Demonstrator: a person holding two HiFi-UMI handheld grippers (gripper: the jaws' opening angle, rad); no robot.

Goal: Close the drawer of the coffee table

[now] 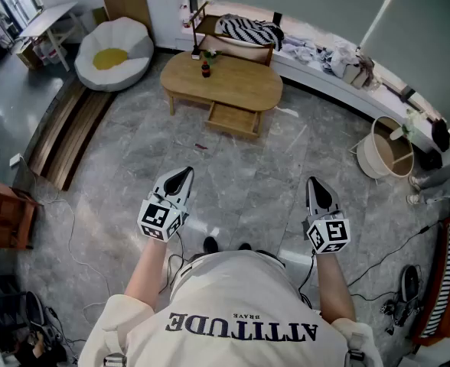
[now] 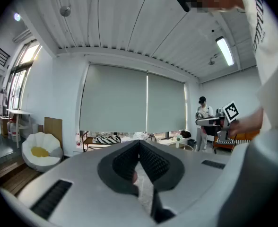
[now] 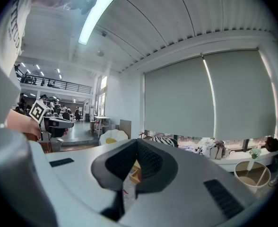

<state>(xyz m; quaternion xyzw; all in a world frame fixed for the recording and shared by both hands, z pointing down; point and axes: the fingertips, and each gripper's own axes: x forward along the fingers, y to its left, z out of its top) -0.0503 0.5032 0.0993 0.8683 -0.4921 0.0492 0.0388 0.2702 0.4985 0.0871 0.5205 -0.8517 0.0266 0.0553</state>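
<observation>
We hold the left tool (image 1: 185,173) and the right tool (image 1: 314,180) side by side in the lower half of the head view, both pointing roughly level toward the table (image 1: 244,86) in the upper centre of the frame. Both are fully closed and empty: in the left gripper view the left tool (image 2: 139,148) has its pads meeting with nothing between them, and the right gripper view shows the same for the right tool (image 3: 137,148). The drawer (image 1: 233,119) stands pulled out from under the near edge of the table, well apart from both tools, with open floor (image 1: 240,174) between. A small bottle (image 1: 205,69) stands on the tabletop. We judge the drawer to be rigid wood, fairly light, and free to slide on its runners. No grasp is required: a closed tool serves as a blunt pusher. Apply it to the middle of the front panel and press squarely, since an off-centre push may skew the drawer and jam it.
</observation>
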